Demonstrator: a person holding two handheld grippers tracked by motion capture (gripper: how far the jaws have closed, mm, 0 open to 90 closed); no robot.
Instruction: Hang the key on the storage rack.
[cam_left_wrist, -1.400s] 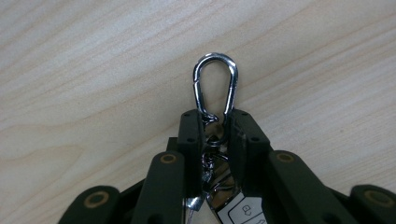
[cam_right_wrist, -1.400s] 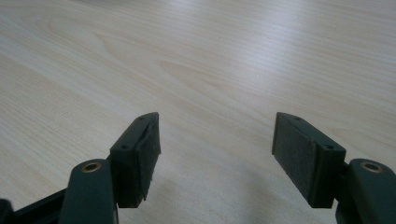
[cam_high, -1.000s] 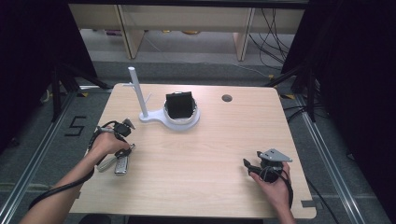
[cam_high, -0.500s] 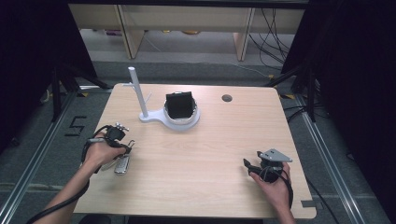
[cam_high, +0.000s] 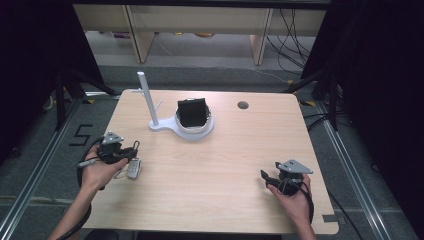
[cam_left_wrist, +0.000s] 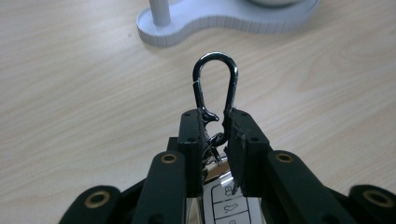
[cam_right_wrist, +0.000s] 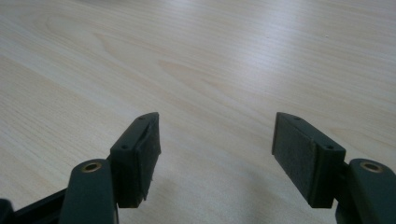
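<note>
My left gripper (cam_high: 129, 151) is near the table's left edge, shut on a black carabiner (cam_left_wrist: 215, 86) whose loop sticks out past the fingertips. A white key fob (cam_left_wrist: 227, 201) with buttons hangs from the clip, behind the jaws; from above the key fob (cam_high: 133, 169) shows just below the gripper. My left gripper (cam_left_wrist: 215, 128) points toward the white stand (cam_left_wrist: 224, 23). The white stand (cam_high: 165, 125) has a thin upright post (cam_high: 147, 97) and a ring base holding a black block (cam_high: 192, 112). My right gripper (cam_high: 268, 176) rests at the front right, and in its own view the right gripper (cam_right_wrist: 215, 140) is open over bare wood.
The wooden table (cam_high: 220, 165) has a round cable hole (cam_high: 243, 105) at the back right. Metal rails run along both sides on the floor, and wooden shelf units stand beyond the far edge.
My left hand has drifted left and toward the near edge with the carabiner and key fob in its jaws, rising slightly. The right hand has stayed put.
</note>
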